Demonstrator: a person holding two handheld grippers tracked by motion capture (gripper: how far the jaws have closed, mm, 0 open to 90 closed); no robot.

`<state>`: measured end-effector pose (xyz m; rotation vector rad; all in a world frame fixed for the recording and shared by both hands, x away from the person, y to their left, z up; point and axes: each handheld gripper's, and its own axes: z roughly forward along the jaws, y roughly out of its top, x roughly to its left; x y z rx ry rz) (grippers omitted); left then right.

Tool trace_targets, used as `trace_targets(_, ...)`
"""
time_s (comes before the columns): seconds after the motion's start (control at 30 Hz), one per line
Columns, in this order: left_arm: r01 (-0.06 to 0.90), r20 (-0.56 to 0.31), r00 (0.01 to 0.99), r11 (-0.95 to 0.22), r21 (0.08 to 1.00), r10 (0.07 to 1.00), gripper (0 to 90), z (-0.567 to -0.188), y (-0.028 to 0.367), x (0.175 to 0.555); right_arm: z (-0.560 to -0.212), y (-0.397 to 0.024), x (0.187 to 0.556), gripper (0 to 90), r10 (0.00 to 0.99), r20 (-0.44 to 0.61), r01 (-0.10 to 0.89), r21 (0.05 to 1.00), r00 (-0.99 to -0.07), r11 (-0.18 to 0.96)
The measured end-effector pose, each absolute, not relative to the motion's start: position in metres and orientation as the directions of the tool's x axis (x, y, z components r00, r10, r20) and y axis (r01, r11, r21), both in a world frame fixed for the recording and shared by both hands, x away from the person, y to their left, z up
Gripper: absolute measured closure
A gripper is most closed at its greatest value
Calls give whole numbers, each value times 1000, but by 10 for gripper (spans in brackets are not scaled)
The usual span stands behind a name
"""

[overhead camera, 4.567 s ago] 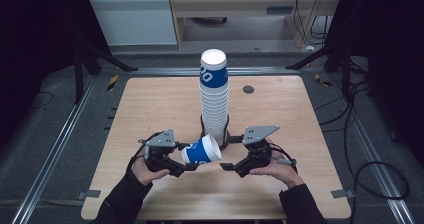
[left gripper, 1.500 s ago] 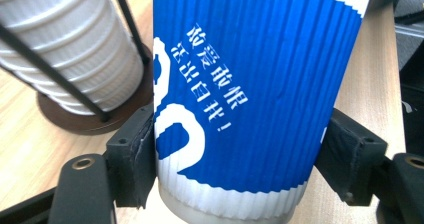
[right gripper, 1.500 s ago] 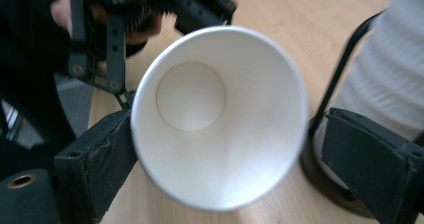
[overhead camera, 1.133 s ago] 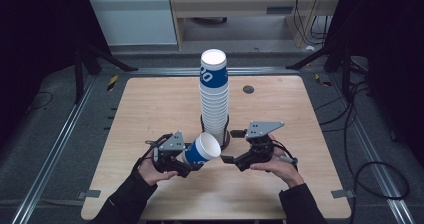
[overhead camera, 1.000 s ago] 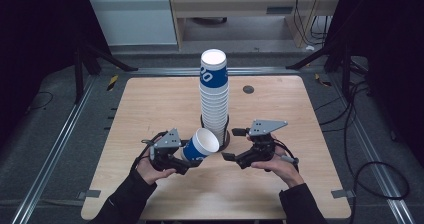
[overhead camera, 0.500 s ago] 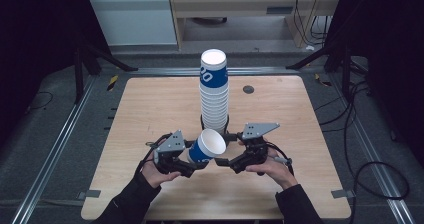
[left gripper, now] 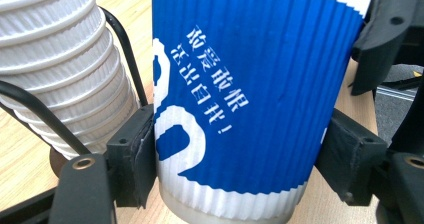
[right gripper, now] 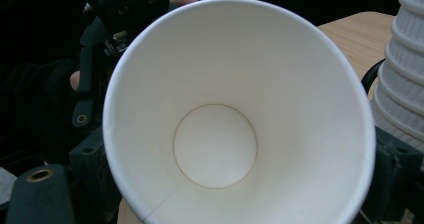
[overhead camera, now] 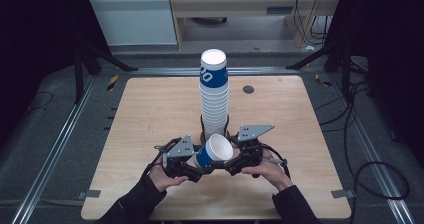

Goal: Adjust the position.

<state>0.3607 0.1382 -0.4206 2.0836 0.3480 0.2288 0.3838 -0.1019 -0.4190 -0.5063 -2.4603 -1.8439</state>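
A tall stack of white ribbed paper cups [overhead camera: 214,95] topped by a blue one stands in a black holder at the table's middle. In front of it my left gripper [overhead camera: 196,165] is shut on a single blue ribbed cup [overhead camera: 213,152], which lies tilted with its mouth up and to the right. In the left gripper view the pads [left gripper: 134,160] press the cup [left gripper: 250,99] low on its sides. My right gripper [overhead camera: 231,164] is open at the cup's mouth. Its jaws stand on either side of the white rim [right gripper: 240,114].
The wooden table [overhead camera: 150,109] sits in a metal frame with rails left and right. A small dark disc [overhead camera: 248,89] lies at the back right. Cables [overhead camera: 370,174] trail on the floor at right. The cup stack [right gripper: 405,79] stands close beside the right gripper.
The right gripper has moved left up to the held cup's mouth. The left gripper has shifted slightly right with the cup, which now tilts more upward.
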Motion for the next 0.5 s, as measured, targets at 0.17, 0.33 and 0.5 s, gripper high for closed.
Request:
trace_targets(0.17, 147, 26, 942, -484, 863, 334, 258, -421, 136, 359, -420, -102, 384, 146, 234, 229, 285, 927, -945, 243)
trace_targets(0.33, 146, 29, 942, -487, 861, 333, 258, -422, 136, 359, -421, -101, 384, 175, 221, 242, 294, 924, -945, 245)
trace_targets(0.5, 151, 25, 942, -487, 860, 336, 254, -422, 136, 360, -422, -102, 384, 198, 217, 246, 296, 923, -945, 245)
